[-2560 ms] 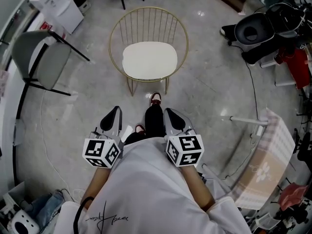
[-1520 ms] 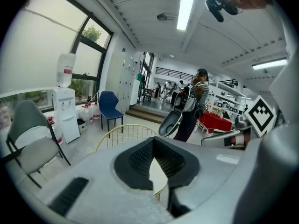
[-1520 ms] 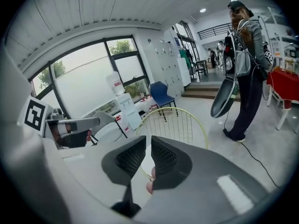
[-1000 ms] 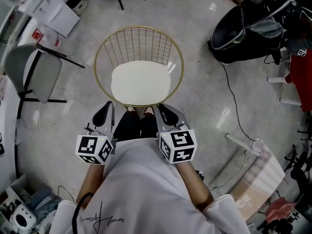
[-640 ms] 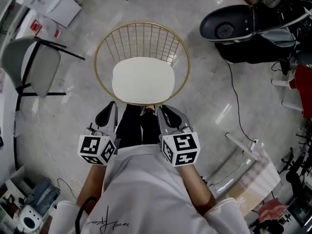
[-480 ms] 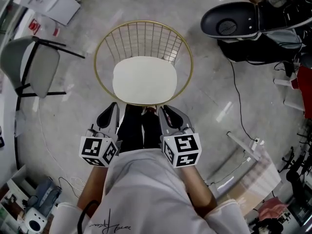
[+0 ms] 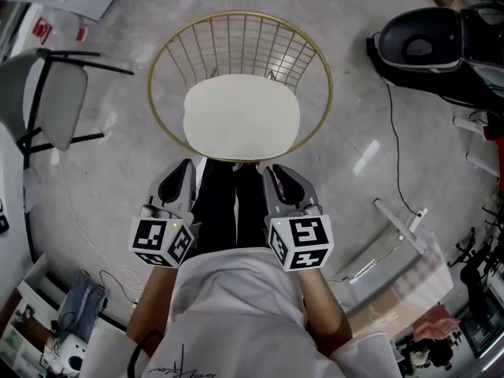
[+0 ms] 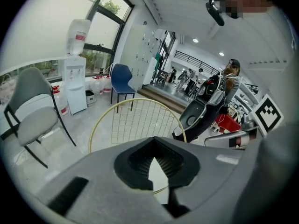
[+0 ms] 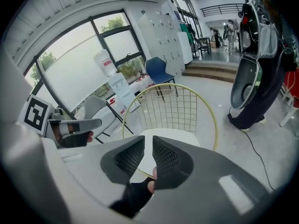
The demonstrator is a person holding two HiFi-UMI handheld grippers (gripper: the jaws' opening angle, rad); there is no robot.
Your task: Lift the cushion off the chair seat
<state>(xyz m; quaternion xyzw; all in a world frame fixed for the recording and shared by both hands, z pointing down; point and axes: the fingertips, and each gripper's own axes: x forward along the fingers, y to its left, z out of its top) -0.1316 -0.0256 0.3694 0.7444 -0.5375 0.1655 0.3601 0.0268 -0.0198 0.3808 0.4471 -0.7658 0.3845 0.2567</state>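
A cream cushion (image 7: 242, 116) lay in the middle of the gold wire chair (image 7: 326, 93) seat. Near its front edge, both empty: left tool (image 7: 186, 166) closed, right tool (image 7: 272, 170) just opening slightly.

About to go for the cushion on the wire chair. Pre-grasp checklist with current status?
1. Is the cushion flat on the chair seat with nothing on top: ok.
2. Is the left gripper open for a grasp: not ok, jaws shut.
3. Is the right gripper open wide enough: not ok, only a narrow gap, empty.
4. Are both grippers at the cushion's near edge: not ok, both short of it, no contact.
5. Is the cushion free of ties to the chair: cannot tell.
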